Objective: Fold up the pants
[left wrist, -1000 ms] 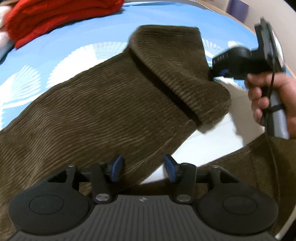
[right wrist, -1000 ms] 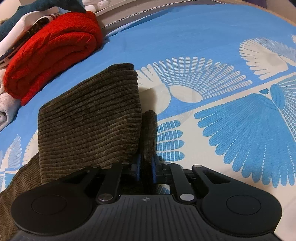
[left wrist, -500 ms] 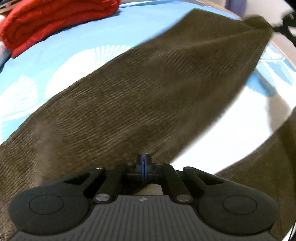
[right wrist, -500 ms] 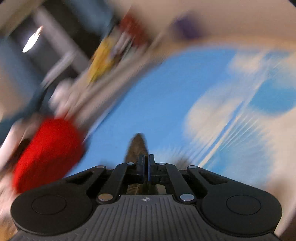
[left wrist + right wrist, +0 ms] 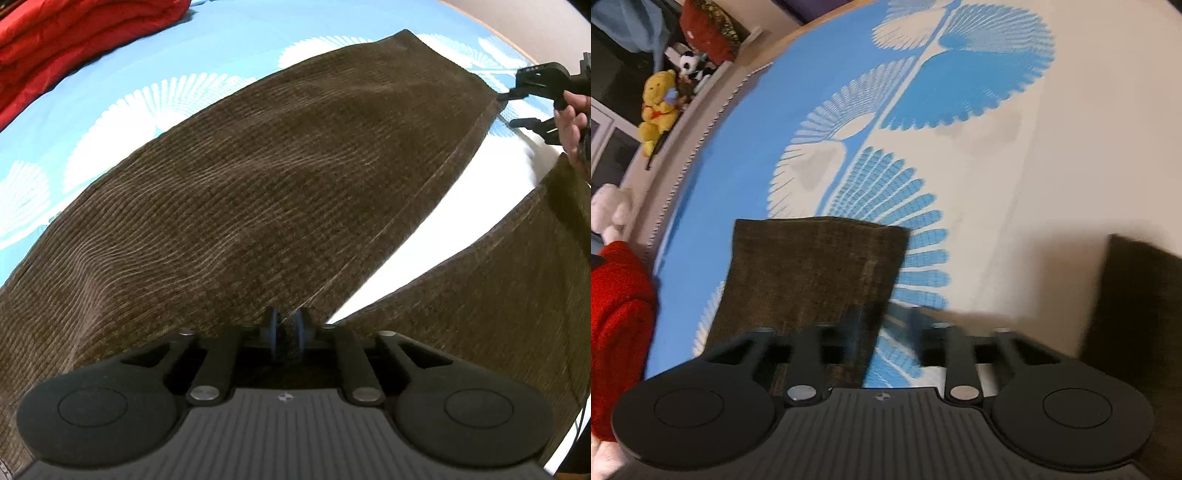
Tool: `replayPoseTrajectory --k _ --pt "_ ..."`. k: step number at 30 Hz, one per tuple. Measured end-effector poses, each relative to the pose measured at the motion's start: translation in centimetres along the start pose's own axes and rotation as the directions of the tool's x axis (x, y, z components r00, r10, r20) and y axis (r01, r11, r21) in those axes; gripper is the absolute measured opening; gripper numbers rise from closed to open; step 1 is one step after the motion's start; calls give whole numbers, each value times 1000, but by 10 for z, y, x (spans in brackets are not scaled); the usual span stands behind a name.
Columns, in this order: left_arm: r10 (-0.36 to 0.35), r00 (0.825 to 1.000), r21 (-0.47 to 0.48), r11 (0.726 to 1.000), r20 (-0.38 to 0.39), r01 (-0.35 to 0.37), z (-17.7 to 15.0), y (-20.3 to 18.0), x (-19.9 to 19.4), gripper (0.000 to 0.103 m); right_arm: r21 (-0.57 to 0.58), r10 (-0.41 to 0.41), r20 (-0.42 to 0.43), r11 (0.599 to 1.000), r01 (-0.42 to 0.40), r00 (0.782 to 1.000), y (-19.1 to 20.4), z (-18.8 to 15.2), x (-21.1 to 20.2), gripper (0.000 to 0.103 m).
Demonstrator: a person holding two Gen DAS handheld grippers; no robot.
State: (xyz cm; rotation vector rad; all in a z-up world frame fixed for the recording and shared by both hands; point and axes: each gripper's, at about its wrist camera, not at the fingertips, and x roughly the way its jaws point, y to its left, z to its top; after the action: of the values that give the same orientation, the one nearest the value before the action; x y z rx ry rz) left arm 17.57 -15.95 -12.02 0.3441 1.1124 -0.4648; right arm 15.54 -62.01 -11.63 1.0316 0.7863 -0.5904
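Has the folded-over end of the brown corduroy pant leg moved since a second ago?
Yes. The brown corduroy pant leg has been unfolded: its hem swung out flat to the right, away from the folded red blanket, toward the right gripper.

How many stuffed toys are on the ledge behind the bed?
3: a yellow bear, a small panda just beyond it, and a white plush nearer the red blanket. Others may be hidden.

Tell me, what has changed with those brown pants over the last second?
The folded-back pant leg has been pulled out flat across the bed. The right gripper, which pinched its hem, has just opened and let go. The left gripper, open before, now pinches the pants; its jaws have just eased slightly. The red blanket stayed put.
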Motion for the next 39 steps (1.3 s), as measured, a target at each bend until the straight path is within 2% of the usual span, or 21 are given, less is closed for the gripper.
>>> replayPoseTrajectory --k 2,4,7,9,10,11,14,16,17,18,20,21,23,25,27,30,32,33,34,37,39 --pt "17 1000 17 1000 6 -17 -2 -4 1 25 10 23 17 1000 -24 1000 -1 1 5 44" --pt "28 1000 28 999 4 -28 -2 -6 5 26 -8 55 31 998 -55 998 3 9 11 44" --pt "30 1000 24 999 4 -30 -1 -5 9 26 -40 56 48 998 -54 997 7 12 20 41" --pt "27 1000 22 999 7 -27 -1 -4 9 18 -73 26 63 997 -22 998 12 12 22 13" --pt "23 1000 20 1000 11 -23 -1 -3 9 12 -85 12 69 996 -6 998 15 13 20 11" --pt "25 1000 20 999 17 -26 -1 -3 8 0 -94 6 88 996 3 996 16 13 18 8" --pt "24 999 8 1000 44 -24 0 1 3 0 -114 14 199 993 9 980 32 16 -9 7" --pt "-11 999 13 1000 42 10 -1 3 2 0 -155 13 318 987 38 948 50 15 -43 6" --pt "-32 999 26 999 40 31 -2 1 2 0 -169 -10 382 982 81 924 54 13 -59 6" --pt "-51 998 46 998 38 50 -3 -2 1 0 -155 -66 441 977 148 895 53 10 -73 6" --pt "-71 997 88 994 30 68 -6 -9 -1 0 -63 -213 487 959 277 847 35 8 -84 7" --pt "-71 997 96 993 23 68 -6 -10 -2 0 -35 -269 462 946 321 845 24 10 -81 7" --pt "-98 995 81 992 21 96 -7 -7 -10 4 -4 -360 345 923 385 867 -4 16 -64 8" --pt "-125 991 47 991 56 123 -6 5 -27 14 49 -387 234 921 387 892 -29 22 -54 11" --pt "-124 988 10 992 94 124 -8 21 -43 18 52 -388 248 920 388 888 -37 23 -63 11" --pt "-115 989 -42 992 93 119 -18 42 -50 18 -38 -300 314 944 328 901 -21 24 -87 19" --pt "-113 993 -70 991 28 115 -32 53 -35 18 -116 -208 325 960 257 923 -11 22 -106 31" --pt "-85 996 -74 994 -41 82 -42 57 -20 12 -157 -153 312 965 210 938 -6 19 -116 32" --pt "-77 995 -76 995 -63 72 -51 59 -12 11 -195 -110 292 966 172 950 -1 18 -125 32" --pt "-78 997 -143 987 -25 74 -50 65 -38 12 -299 -45 206 948 107 977 4 10 -149 45" --pt "-93 994 -155 983 57 101 -50 69 -71 16 -330 -66 166 936 119 984 -10 5 -164 46"
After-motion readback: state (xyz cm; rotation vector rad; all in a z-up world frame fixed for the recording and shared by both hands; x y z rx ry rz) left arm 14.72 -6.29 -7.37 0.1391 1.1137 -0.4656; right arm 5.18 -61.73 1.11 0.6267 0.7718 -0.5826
